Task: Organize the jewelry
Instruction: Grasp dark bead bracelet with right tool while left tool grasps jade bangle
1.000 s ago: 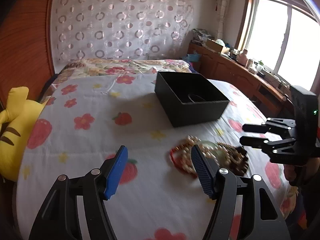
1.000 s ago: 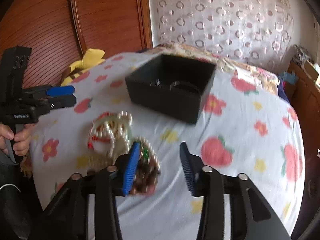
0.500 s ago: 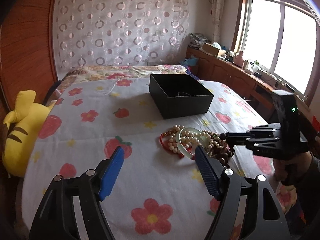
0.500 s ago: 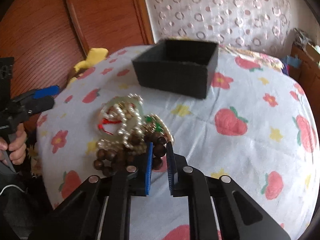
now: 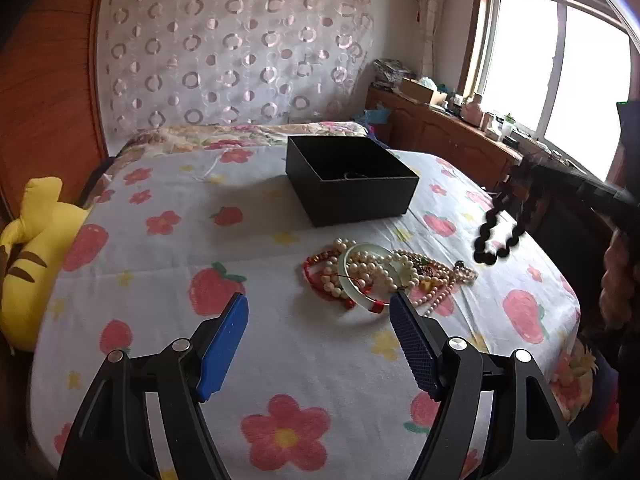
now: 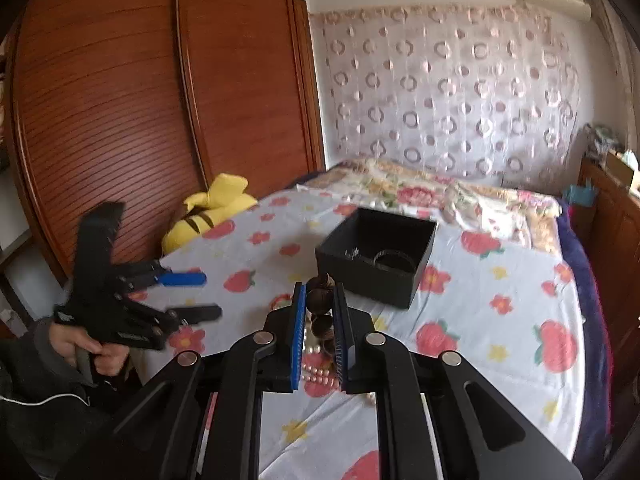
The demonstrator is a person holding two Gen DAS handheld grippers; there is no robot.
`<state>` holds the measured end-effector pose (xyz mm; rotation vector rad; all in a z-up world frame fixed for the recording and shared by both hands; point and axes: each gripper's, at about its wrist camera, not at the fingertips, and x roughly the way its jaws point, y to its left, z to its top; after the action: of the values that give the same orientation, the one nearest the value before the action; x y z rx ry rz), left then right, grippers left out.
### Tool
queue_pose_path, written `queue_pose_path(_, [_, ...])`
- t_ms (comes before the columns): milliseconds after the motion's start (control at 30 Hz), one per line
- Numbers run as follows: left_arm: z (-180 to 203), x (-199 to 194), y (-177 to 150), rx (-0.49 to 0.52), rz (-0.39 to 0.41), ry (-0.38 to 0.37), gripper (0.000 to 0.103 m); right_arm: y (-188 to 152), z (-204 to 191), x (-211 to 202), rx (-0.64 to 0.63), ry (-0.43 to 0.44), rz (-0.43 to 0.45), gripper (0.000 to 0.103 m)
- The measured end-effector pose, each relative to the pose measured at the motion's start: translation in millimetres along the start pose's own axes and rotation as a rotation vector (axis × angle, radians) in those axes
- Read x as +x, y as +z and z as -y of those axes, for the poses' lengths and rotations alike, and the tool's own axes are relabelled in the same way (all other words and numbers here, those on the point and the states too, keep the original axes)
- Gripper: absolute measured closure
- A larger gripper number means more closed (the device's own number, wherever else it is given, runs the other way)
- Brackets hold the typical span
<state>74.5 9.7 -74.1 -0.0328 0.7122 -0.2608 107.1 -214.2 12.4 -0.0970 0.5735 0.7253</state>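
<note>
Bed layout, 2 wrist views.
Box (image 5: 352, 178) is sitting on the bedspread (image 5: 168, 264), mid-bed; jewelry pile (image 5: 376, 276) is lying just before it, apart from it. Plush toy (image 5: 28, 256) is resting at the bed's left edge. Bead string (image 5: 496, 236) is hanging right of the pile, above the bedspread.

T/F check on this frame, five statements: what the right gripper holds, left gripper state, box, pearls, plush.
1. The right gripper is shut on the dark bead bracelet. True.
2. The left gripper holds the pearl necklace. False: it is open and empty, the pearls lying on the bedspread.
3. The black box has its lid on. False: it is open-topped.
4. The pearls lie inside the box. False: they lie beside it.
5. A yellow plush lies at the bed's edge. True.
</note>
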Motion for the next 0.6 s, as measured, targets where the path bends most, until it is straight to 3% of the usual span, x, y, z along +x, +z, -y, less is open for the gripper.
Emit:
queue_pose_path(133, [3.7,6.4,-1.9,-0.003,-0.016,-0.028,0.033,6.7,0.9,-14.4,-0.011,-0.024,0.028,0.088])
queue_pose_path(167, [4.5,8.6,-2.2,-0.007,-0.022,-0.045,0.038,6.3,2.2,-16.0,-0.010,-0.028,0.031,0.088])
queue_pose_path(200, [5.1,11.5,-2.7,-0.014,-0.031,-0.073,0.056,4.9,4.2,-16.9,-0.007,-0.035,0.031,0.088])
queue_pose_path(267, [5.3,20.6,-3.6,-0.033,-0.071,-0.121,0.078,-0.4,8.2,-15.8,-0.001,-0.045,0.026,0.088])
queue_pose_path(600, [7.3,58.1,4.4,-0.133,-0.147,-0.200,0.080,-36.0,32.6,-5.0,0.073,-0.079,-0.022,0.088])
